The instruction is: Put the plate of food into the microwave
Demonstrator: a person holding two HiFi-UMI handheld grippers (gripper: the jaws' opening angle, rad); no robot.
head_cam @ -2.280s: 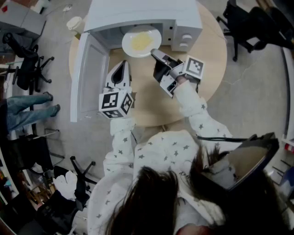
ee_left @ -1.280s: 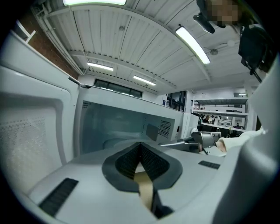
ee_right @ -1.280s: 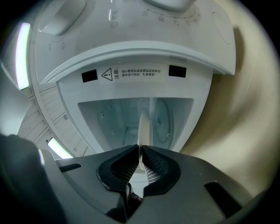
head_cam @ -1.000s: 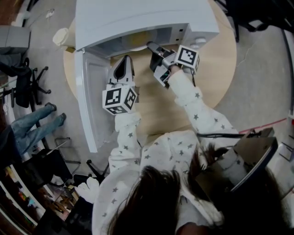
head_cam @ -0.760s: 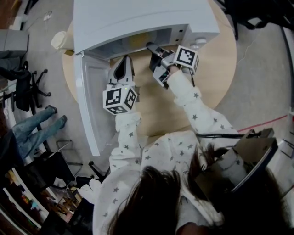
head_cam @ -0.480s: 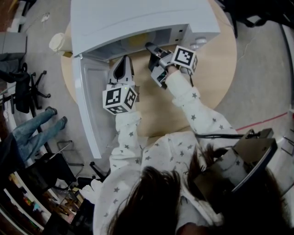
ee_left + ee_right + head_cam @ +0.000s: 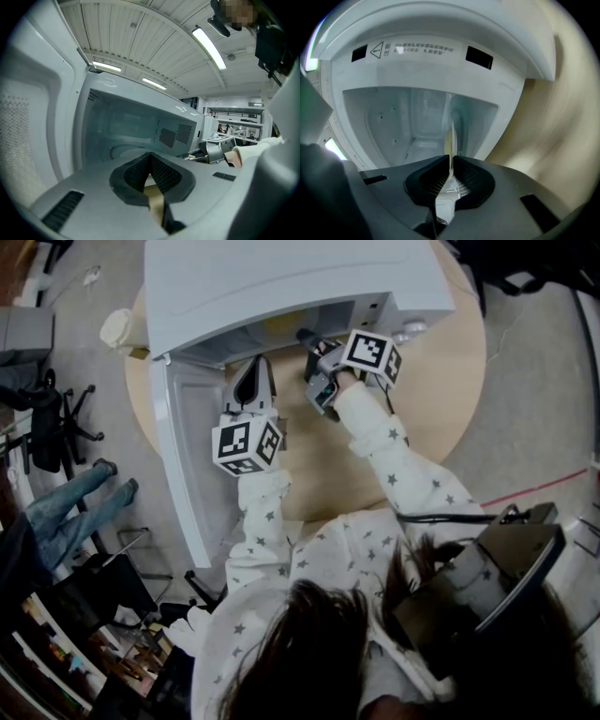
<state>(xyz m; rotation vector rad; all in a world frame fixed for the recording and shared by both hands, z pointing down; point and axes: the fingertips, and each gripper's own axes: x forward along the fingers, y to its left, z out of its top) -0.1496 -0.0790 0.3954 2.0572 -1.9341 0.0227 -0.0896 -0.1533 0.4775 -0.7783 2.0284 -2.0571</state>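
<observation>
The white microwave stands at the table's far side with its door swung open to the left. My right gripper reaches into the opening, shut on the near rim of the white plate, which shows edge-on with yellow food inside the cavity. From above only a yellow sliver of the plate shows under the microwave's top. My left gripper hovers just before the opening, left of the right one, shut and holding nothing. From the left gripper's camera, the right gripper shows beside the cavity.
The round wooden table carries the microwave. A paper cup stands at its far left edge. Office chairs and a person's legs are on the floor to the left.
The plate has gone from the mouth of the microwave deeper inside, almost out of the head view. My right gripper moved forward with it. The left gripper barely shifted.
</observation>
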